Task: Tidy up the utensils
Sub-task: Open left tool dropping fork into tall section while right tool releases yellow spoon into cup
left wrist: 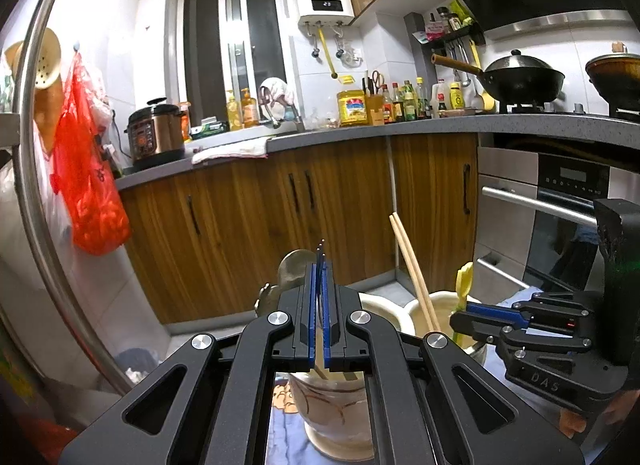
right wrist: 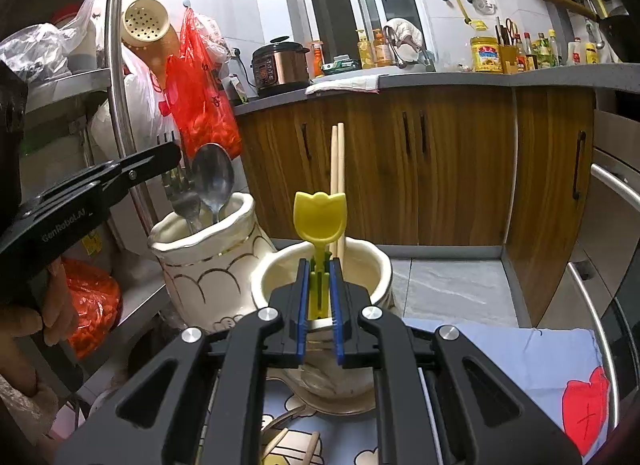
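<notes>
- Illumination: bright indoor light from above; both views well exposed, colours saturated.
- Overexposure: white wall tiles (left wrist: 120, 25) at upper left are blown out; the same holds in the right wrist view.
- Window (left wrist: 232, 45): panes dark.
- Glare: highlights on the curved steel rail (left wrist: 44, 169) and on the spoon (right wrist: 213, 179) bowl.
- Distortion: strong fisheye; the countertop (left wrist: 400, 127) bows, cabinet lines curve, corners vignette to black.
- Focus: mid-ground sharp; the nearest gripper parts along the bottom edge slightly soft.
- Shadows: soft, under the countertop overhang.
</notes>
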